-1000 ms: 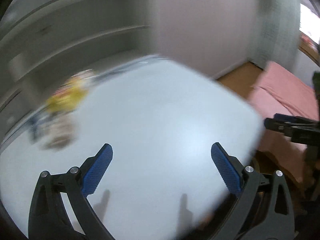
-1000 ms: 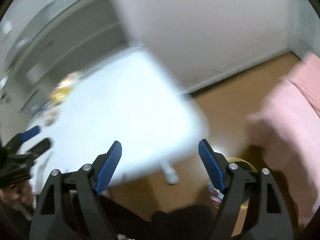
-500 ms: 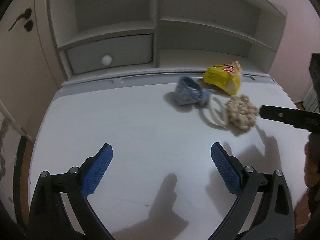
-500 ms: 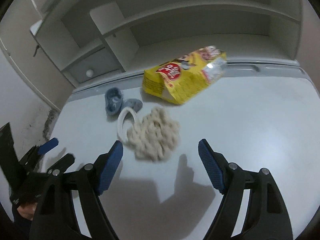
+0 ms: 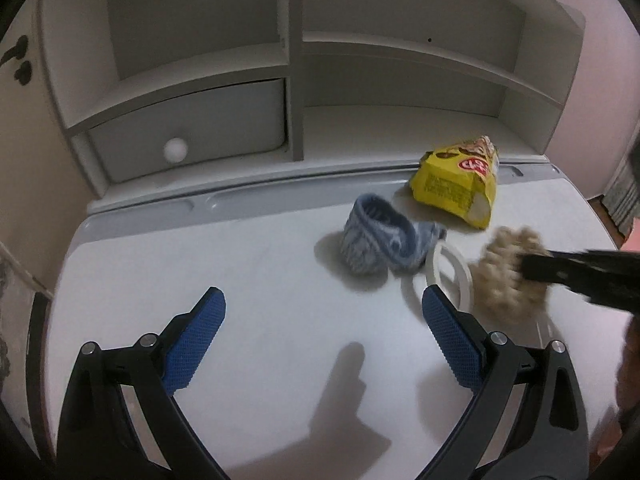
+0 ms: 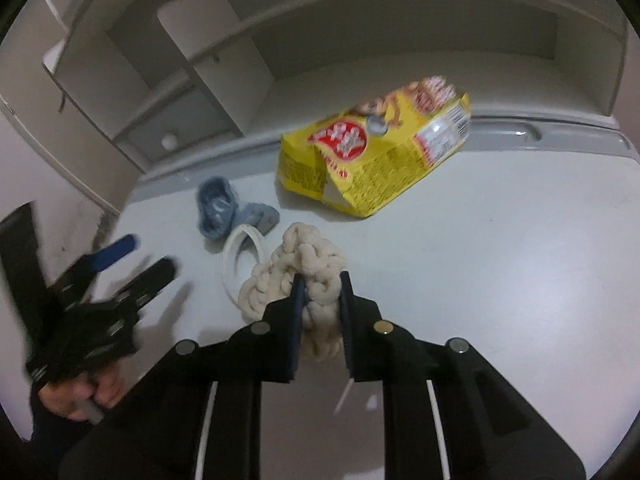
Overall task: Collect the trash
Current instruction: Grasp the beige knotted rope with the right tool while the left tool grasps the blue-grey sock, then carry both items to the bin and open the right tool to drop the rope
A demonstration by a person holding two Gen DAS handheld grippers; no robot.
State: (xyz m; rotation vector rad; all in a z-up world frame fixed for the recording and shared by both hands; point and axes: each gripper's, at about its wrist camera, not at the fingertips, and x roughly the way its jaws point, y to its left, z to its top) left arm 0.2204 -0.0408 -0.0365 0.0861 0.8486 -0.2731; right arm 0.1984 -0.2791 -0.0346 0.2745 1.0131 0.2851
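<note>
A cream knotted rope bundle lies on the white desk. My right gripper is shut on its near part. It also shows in the left wrist view, with the right gripper reaching in from the right. A yellow snack bag lies behind it near the desk's back edge, also in the left wrist view. A white ring and a blue knit sock lie left of the rope. My left gripper is open and empty above the desk, short of the sock.
A white shelf unit with a drawer and round knob stands along the desk's back edge. The desk's left edge meets a wall. The left gripper hovers at the left in the right wrist view.
Both grippers swung from the room toward the desk, then moved in. My right gripper closed on the rope bundle. My left gripper came nearer the sock and stayed open.
</note>
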